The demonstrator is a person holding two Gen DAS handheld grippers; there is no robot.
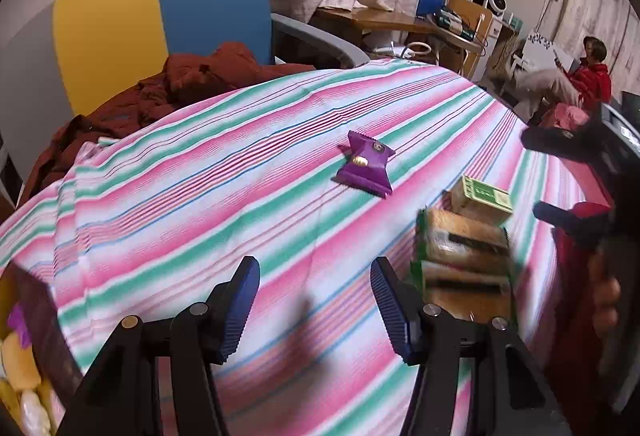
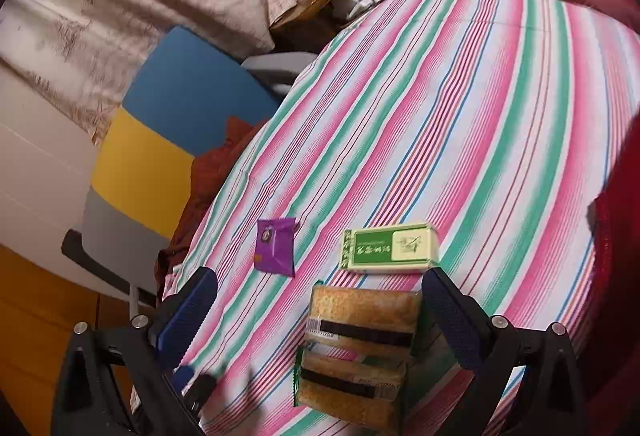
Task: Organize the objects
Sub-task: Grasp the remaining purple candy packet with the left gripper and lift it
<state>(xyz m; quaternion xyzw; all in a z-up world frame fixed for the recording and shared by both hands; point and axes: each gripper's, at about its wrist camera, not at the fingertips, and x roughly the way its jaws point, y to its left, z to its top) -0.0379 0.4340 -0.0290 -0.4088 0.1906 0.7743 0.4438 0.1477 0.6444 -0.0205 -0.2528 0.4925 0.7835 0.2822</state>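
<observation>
My left gripper (image 1: pixel 316 300) gapes empty over the striped bench (image 1: pixel 200 195); my right gripper (image 2: pixel 320 320) spread, straddling the sponge pack (image 2: pixel 360 348).

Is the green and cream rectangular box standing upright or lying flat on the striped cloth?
Lying flat. The green and cream rectangular box rests on the striped cloth with its broad printed face up, apart from both grippers.
</observation>
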